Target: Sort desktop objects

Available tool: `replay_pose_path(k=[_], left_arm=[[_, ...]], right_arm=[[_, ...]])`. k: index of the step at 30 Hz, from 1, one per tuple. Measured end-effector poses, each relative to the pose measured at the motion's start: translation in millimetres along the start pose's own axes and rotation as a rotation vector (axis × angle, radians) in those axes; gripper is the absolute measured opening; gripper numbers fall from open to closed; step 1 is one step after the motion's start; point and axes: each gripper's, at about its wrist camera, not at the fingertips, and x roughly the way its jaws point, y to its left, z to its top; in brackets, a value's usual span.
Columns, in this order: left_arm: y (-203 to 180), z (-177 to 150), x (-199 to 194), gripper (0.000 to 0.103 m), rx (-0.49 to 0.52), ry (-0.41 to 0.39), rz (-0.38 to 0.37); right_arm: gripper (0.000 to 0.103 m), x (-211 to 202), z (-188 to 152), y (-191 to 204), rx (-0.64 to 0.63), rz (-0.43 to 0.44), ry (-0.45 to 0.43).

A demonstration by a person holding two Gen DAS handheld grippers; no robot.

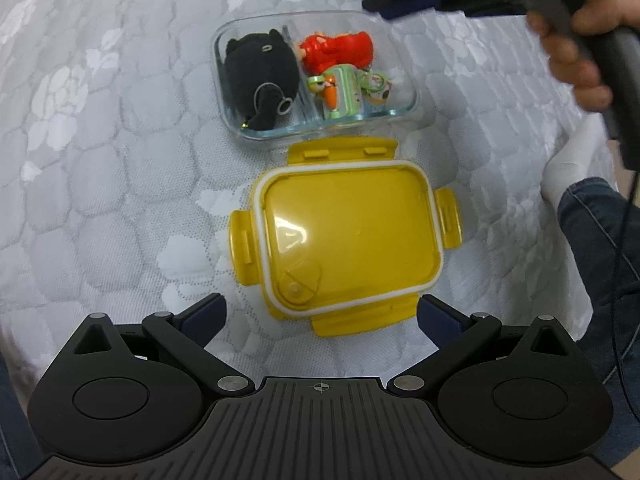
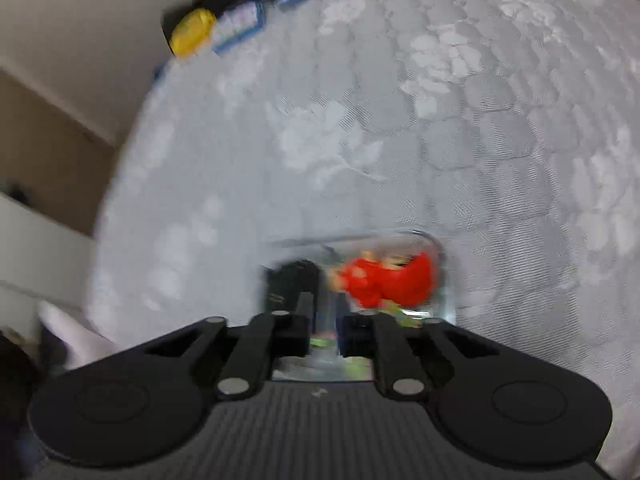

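We see the yellow rectangular plastic lid point(image 1: 352, 236) lying flat on the white quilted mattress point(image 1: 100, 160), straight ahead of our left gripper point(image 1: 320, 314), whose fingers stand wide apart either side of its near edge. Its long axis runs crosswise. Beyond it sits the clear glass 2-compartment container point(image 1: 406, 110). Our right gripper point(image 2: 326, 330), nearly closed and empty, hovers above that container.

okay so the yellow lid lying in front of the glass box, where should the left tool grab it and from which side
Probably the near latch flap of the yellow lid, approached low from the near edge. The lid lies flat on the quilted cover, so its broad face offers no pinch; the flap juts out toward the open left tool and sits between its fingers. The glass box crowds the far flap.
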Motion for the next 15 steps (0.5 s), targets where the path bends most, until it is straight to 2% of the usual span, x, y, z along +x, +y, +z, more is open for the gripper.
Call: replay_pose_path(k=[1, 3, 7, 9, 12, 14, 15], left_arm=[[0.6, -0.4, 0.3, 0.103, -0.002, 0.002, 0.0], [2.6, -1.1, 0.4, 0.103, -0.007, 0.004, -0.001], [5.7, -2.1, -1.8, 0.103, -0.015, 0.003, -0.007], [5.7, -2.7, -2.7, 0.103, -0.011, 0.003, -0.014], [6.4, -3.7, -4.6, 0.103, -0.012, 0.004, -0.027], [7.6, -3.7, -7.4, 0.103, -0.017, -0.001, -0.035], [8.0, -3.3, -8.7, 0.103, -0.018, -0.005, -0.038]], right_arm=[[0.024, 8.5, -0.9, 3.8, -0.043, -0.039, 0.021], [0.047, 26.7, -3.7, 13.2, -0.138, -0.116, 0.068], [0.049, 51.9, -12.4, 37.5, -0.312, -0.19, 0.092], [0.056, 65.3, -11.2, 48.1, -0.354, -0.191, 0.118], [0.064, 92.3, -14.8, 59.0, -0.425, -0.24, 0.205], [0.066, 106.1, -19.9, 58.7, -0.442, -0.264, 0.242], [0.062, 111.0, -22.2, 57.8, -0.442, -0.262, 0.248]])
